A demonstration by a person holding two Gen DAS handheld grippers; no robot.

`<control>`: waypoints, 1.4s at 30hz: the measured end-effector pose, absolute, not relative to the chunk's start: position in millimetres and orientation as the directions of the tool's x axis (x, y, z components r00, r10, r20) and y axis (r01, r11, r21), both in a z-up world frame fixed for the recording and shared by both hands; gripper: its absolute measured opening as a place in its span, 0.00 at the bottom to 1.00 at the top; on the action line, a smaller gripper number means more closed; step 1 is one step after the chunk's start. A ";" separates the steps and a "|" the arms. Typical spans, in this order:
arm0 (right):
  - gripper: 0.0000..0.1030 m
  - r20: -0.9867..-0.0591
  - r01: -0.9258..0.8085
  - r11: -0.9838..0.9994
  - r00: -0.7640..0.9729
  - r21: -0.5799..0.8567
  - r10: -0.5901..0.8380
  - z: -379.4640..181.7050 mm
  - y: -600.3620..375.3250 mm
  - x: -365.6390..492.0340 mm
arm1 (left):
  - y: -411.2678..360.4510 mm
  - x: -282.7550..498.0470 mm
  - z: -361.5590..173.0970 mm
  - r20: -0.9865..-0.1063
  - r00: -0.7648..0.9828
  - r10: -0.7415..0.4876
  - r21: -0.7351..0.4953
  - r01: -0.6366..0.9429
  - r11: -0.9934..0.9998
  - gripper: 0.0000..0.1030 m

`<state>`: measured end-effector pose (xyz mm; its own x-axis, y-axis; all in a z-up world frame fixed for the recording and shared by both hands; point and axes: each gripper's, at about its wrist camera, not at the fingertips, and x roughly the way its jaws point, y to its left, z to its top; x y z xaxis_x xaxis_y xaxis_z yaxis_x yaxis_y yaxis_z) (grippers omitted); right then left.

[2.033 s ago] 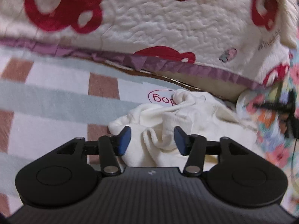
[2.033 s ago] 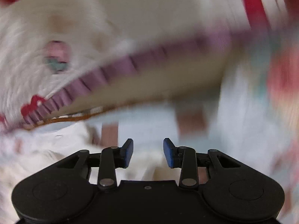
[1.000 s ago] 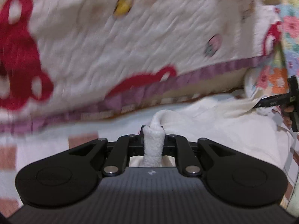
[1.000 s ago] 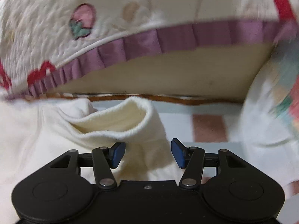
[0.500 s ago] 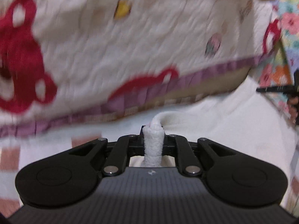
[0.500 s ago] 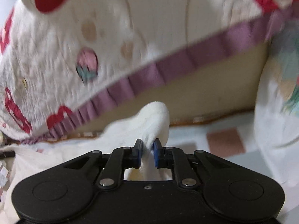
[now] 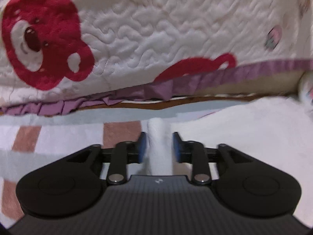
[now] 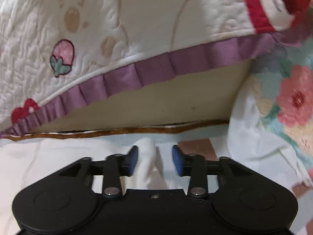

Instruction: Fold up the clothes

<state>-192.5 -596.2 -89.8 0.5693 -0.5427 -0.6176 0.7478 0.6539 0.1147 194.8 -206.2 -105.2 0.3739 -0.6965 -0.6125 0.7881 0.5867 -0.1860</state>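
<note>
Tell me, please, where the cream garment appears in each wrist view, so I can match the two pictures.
Left wrist view: the cream garment fills the lower right, with a ridge of it between the open blue pads.
Right wrist view: the cream garment lies lower left, with a fold rising between the open pads.
Shared landmark: the quilt's purple ruffle, above the garment in both.

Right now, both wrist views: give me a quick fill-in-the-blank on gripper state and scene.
1. The left gripper has its blue pads ____, a ridge of the cream garment standing between them.
2. The right gripper is ____ too, over the same garment.
3. The quilt has a pleated ____ border.
4. The quilt shows a ____ bear face.

Missing words: open; open; purple; red
</note>
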 end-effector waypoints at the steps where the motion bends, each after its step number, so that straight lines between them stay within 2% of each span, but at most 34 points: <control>1: 0.45 -0.620 0.742 0.655 0.582 0.142 -0.526 -88.2 -590.1 -201.9 | -195.9 188.9 -103.4 -0.598 0.353 -0.720 -0.227 0.787 0.574 0.48; 5: 0.46 -0.607 0.733 0.633 0.628 0.250 -0.487 -90.5 -555.2 -262.1 | -155.9 168.2 -116.3 -0.587 0.214 -0.781 -0.432 0.733 0.526 0.46; 7: 0.46 -0.606 0.743 0.571 0.644 0.349 -0.467 -99.7 -542.0 -301.1 | -136.9 159.6 -119.1 -0.575 0.181 -0.798 -0.499 0.696 0.517 0.48; 11: 0.46 -0.657 0.729 0.561 0.649 0.392 -0.383 -116.4 -527.4 -336.2 | -109.1 144.4 -114.5 -0.579 0.168 -0.798 -0.521 0.676 0.521 0.58; 15: 0.46 -0.639 0.698 0.533 0.693 0.478 -0.335 -121.9 -517.6 -355.0 | -99.9 133.3 -117.5 -0.614 0.077 -0.786 -0.538 0.688 0.488 0.59; 17: 0.06 -0.550 0.593 0.571 0.789 0.568 -0.273 -116.8 -509.2 -361.4 | -91.0 130.3 -120.7 -0.630 0.045 -0.775 -0.567 0.655 0.499 0.61; 18: 0.05 -0.489 0.526 0.591 0.839 0.612 -0.240 -111.8 -505.8 -364.1 | -84.2 129.9 -121.7 -0.628 0.033 -0.778 -0.590 0.631 0.503 0.61; 20: 0.05 -0.466 0.509 0.626 0.848 0.590 -0.250 -93.2 -504.3 -363.4 | -69.6 128.4 -123.1 -0.619 0.016 -0.785 -0.629 0.589 0.508 0.62; 22: 0.05 -0.527 0.559 0.665 0.802 0.496 -0.281 -86.1 -507.3 -363.2 | -55.2 125.3 -124.7 -0.612 0.007 -0.791 -0.647 0.570 0.506 0.62; 26: 0.05 -0.578 0.634 0.616 0.746 0.467 -0.330 -96.1 -506.2 -375.2 | -37.4 114.3 -131.2 -0.592 -0.053 -0.804 -0.691 0.547 0.473 0.59; 33: 0.04 -0.660 0.752 0.519 0.634 0.406 -0.403 -113.4 -504.4 -396.1 | -64.2 86.0 -123.1 -0.589 -0.081 -0.804 -0.600 0.710 0.368 0.60; 35: 0.09 -0.682 0.782 0.489 0.599 0.386 -0.421 -118.4 -503.9 -402.1 | -73.8 87.2 -125.4 -0.592 -0.071 -0.803 -0.591 0.716 0.372 0.61; 37: 0.10 -0.685 0.796 0.450 0.590 0.404 -0.428 -123.6 -502.4 -403.6 | -83.2 90.7 -128.1 -0.591 -0.037 -0.806 -0.575 0.720 0.388 0.62; 39: 0.19 -0.673 0.794 0.402 0.603 0.456 -0.429 -129.0 -499.9 -401.3 | -92.6 90.8 -128.6 -0.597 0.032 -0.802 -0.512 0.754 0.411 0.61; 41: 0.62 -0.660 0.788 0.352 0.615 0.505 -0.430 -134.4 -497.4 -399.0 | -101.0 88.6 -129.7 -0.603 0.070 -0.795 -0.455 0.788 0.415 0.59; 42: 0.64 -0.654 0.783 0.327 0.622 0.529 -0.432 -137.1 -496.2 -397.9 | -103.0 87.8 -130.1 -0.606 0.058 -0.794 -0.461 0.788 0.409 0.58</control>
<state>-397.9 -496.2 -137.1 0.6216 -0.4316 -0.6537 0.7832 0.3271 0.5288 87.8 -103.0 -130.1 0.0577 -0.7935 -0.6058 0.7876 0.4091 -0.4608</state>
